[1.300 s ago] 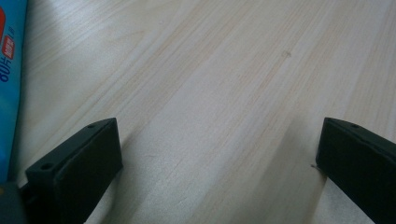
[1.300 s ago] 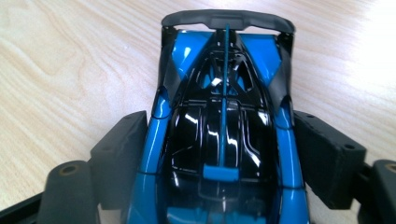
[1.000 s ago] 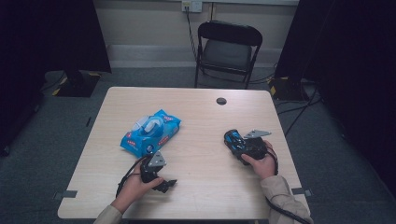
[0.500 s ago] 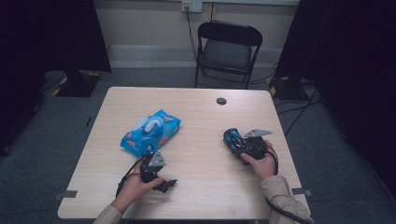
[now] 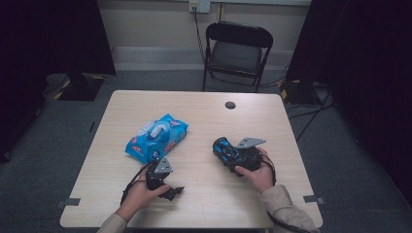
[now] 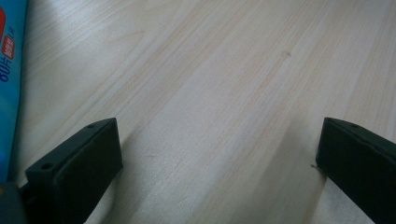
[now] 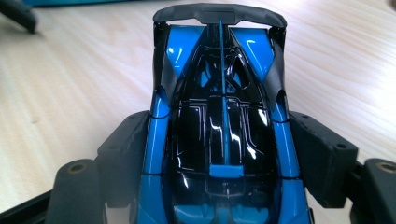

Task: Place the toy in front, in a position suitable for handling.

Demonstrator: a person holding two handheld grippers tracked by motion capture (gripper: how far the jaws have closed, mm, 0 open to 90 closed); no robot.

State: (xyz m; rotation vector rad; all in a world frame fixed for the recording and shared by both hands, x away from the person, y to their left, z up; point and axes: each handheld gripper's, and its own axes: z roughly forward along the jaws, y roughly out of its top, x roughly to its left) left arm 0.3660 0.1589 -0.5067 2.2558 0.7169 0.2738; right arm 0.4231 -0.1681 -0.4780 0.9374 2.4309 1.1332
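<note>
Nothing much has changed: right tongs [image 7: 219, 177] still squeeze the blue toy car [image 7: 219, 121] at 4 o'clock on the counter [image 5: 204, 111]. Left tongs [image 6: 219, 163] stay open, empty, near the wipes pack [image 5: 156, 138].

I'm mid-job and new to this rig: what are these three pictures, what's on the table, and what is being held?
There is no robot arm here. A person sits at a wooden table with a hand-held two-jaw gripper in each hand. The high view looks down from above; the other two come from cameras riding on each gripper, looking along its black jaws. The left gripper is open and holds nothing, its jaws wide apart over bare wood. The right gripper is shut on a blue and black toy car, jaws pressing its two sides. A blue wipes pack lies on the table beyond the left gripper. A small dark round spot sits near the far edge.
</note>
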